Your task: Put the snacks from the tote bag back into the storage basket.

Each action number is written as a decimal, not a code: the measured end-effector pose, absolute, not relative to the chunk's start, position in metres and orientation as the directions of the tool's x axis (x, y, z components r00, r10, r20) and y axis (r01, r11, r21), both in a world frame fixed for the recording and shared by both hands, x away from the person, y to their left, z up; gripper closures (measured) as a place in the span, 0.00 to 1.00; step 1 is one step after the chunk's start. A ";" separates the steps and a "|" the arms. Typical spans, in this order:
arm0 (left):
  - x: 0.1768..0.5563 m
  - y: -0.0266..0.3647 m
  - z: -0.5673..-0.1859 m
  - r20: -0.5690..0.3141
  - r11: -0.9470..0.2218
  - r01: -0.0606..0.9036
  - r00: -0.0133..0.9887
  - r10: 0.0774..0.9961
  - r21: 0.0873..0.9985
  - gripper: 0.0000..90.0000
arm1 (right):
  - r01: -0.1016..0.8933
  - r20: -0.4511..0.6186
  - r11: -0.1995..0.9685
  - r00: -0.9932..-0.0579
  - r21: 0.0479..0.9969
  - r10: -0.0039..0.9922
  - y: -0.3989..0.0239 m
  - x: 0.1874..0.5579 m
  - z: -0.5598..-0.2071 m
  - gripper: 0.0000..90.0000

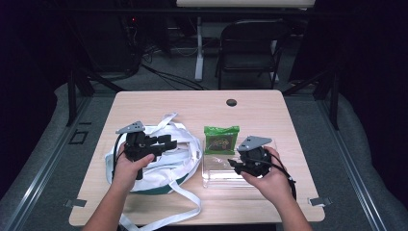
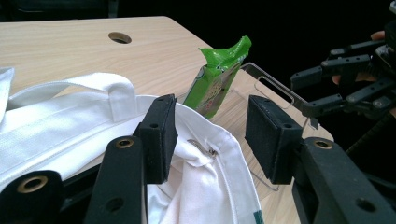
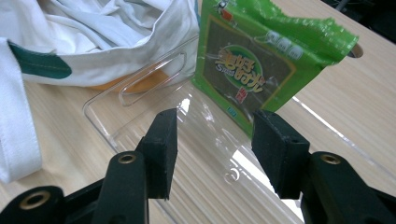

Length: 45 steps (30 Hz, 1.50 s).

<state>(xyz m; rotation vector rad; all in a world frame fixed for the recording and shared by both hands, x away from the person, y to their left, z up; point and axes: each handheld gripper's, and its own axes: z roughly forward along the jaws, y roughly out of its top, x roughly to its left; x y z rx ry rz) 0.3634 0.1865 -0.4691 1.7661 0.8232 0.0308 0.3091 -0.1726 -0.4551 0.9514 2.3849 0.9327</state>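
A white cloth tote bag [image 1: 179, 159] with long straps lies crumpled on the left of the wooden table. My left gripper [image 1: 167, 143] hovers over it. In the left gripper view its jaws [image 2: 210, 137] stand apart, with the bag's rim [image 2: 219, 154] between them and the left pad against the fabric. A green snack packet [image 1: 221, 138] leans upright at the far end of a clear plastic tray [image 1: 216, 177]. My right gripper [image 1: 234, 166] is low over that tray, open [image 3: 212, 144]. Nothing is between its pads, and the packet [image 3: 261, 65] stands just beyond them.
A round cable hole [image 1: 231, 102] sits near the table's far edge. One bag strap [image 1: 187, 211] trails toward the front edge. A folding chair [image 1: 250, 45] and a desk leg stand on the floor behind. Bare wood lies to the right of the tray.
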 end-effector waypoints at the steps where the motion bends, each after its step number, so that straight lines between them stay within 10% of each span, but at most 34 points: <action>1: 0.363 0.187 -0.469 -0.373 -0.125 0.510 0.755 0.539 0.851 0.59 | 0.450 -0.118 0.543 -0.683 0.709 0.721 -0.174 0.307 -0.457 0.56; 45: 0.369 0.187 -0.484 -0.370 -0.142 0.542 0.719 0.588 0.828 0.57 | 0.392 -0.121 0.495 -0.677 0.775 0.726 -0.201 0.275 -0.510 0.55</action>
